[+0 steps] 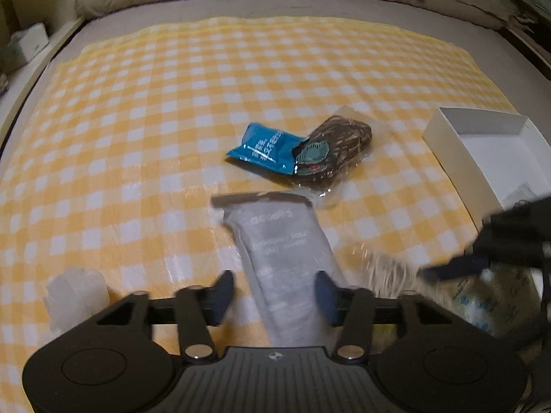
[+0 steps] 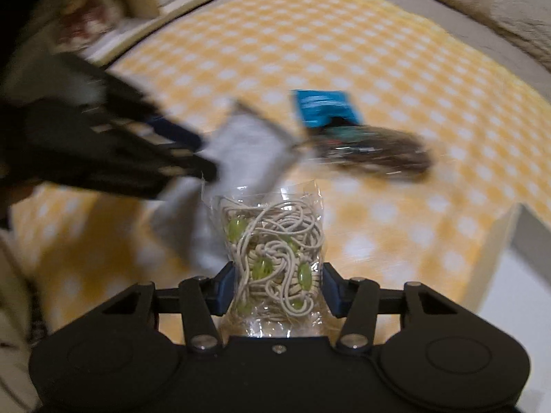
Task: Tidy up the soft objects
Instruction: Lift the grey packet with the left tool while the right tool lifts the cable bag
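Yellow checked cloth [image 1: 172, 110] covers the bed; the left gripper [image 1: 273, 294] stands released astride a grey packet [image 1: 286, 251]; the right gripper [image 2: 279, 289] grasps a clear bag of cream cord [image 2: 275, 251] near the white box [image 1: 482, 144].

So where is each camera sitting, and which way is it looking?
Left wrist view: sits on the left tool, looking down over the yellow checked cloth; open fingers straddle a grey packet.
Right wrist view: sits on the right tool, looking down at the clear bag of cream cord it grips.
Both see the grey packet, the blue packet, the white box, and each other's tool.
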Demonstrator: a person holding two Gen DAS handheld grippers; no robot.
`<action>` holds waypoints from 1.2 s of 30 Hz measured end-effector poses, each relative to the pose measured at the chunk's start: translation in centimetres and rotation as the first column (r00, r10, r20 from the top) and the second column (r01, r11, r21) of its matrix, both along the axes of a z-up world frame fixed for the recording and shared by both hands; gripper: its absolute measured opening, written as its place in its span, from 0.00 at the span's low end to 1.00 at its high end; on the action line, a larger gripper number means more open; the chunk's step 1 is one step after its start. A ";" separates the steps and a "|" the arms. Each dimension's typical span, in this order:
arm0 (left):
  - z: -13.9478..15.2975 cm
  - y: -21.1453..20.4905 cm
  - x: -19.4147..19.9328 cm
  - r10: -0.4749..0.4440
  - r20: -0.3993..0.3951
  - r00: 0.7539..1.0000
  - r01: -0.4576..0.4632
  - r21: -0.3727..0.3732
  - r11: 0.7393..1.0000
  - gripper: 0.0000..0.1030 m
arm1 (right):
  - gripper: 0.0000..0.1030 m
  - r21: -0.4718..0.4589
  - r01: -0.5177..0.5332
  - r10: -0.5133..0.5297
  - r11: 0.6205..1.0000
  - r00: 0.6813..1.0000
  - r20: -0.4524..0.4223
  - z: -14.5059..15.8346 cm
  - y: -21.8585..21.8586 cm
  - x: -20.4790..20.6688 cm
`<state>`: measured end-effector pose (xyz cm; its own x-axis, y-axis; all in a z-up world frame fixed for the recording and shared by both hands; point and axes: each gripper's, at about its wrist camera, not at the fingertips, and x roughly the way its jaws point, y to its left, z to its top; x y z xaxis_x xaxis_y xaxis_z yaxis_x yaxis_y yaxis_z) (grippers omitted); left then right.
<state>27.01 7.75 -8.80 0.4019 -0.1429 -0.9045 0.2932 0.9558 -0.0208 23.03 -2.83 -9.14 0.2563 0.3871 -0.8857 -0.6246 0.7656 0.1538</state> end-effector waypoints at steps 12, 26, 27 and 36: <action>-1.7 -2.1 1.6 0.054 -0.029 0.998 -0.053 0.015 0.998 0.83 | 0.50 -0.020 -0.020 0.021 1.000 0.999 0.050 1.7 -1.5 -1.7; -2.8 -3.3 1.2 -0.013 -0.003 1.000 0.013 0.117 0.993 0.58 | 0.49 -0.055 -0.041 0.043 0.998 0.998 0.038 1.0 -2.3 -2.7; -2.6 -3.1 1.2 -0.008 -0.007 1.000 0.009 0.111 0.994 0.56 | 0.49 -0.052 -0.039 0.041 0.998 0.998 0.040 1.1 -2.3 -2.7; 0.9 -0.2 0.8 0.110 0.076 0.991 -0.112 0.025 0.993 0.54 | 0.49 -0.036 0.002 0.000 0.999 0.998 0.059 1.5 -2.4 -2.3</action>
